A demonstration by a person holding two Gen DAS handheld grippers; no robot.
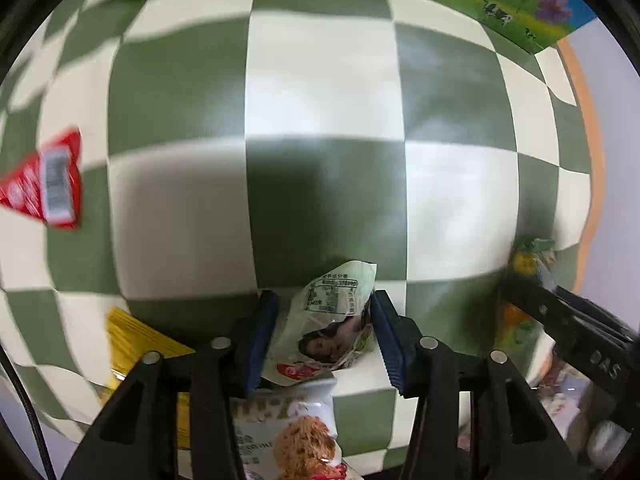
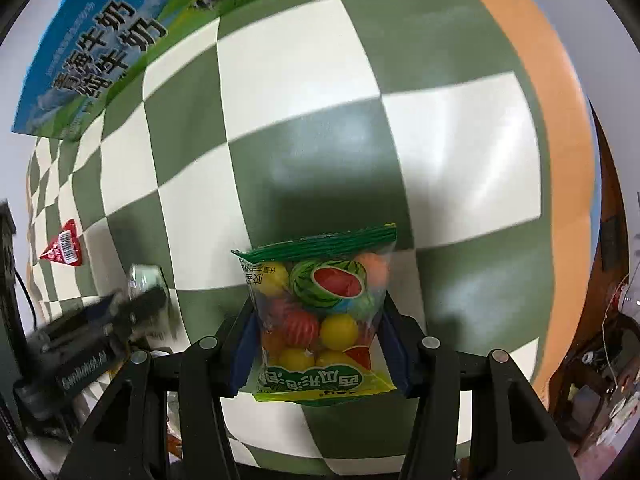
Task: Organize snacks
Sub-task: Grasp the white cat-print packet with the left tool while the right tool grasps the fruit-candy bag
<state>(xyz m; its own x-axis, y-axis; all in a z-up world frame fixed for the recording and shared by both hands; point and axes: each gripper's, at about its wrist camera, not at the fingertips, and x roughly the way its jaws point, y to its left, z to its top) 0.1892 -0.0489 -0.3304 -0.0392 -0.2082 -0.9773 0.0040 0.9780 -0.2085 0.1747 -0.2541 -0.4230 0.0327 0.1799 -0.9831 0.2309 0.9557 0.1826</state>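
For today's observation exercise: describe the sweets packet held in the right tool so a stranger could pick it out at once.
Start at the green-and-white checkered cloth and come down to the right tool above it. Gripped between its blue pads is the sweets packet: clear, green-edged, full of round coloured balls. Its watermelon picture sets it apart from the red packet lying far left.

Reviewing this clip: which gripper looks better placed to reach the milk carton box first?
Probably the right gripper: the milk carton box shows larger in its view. Both are loaded: right on the gum bag, left gripper on a pale packet.

Crumpled pale packet (image 1: 334,320), watermelon-candy bag (image 2: 324,316)
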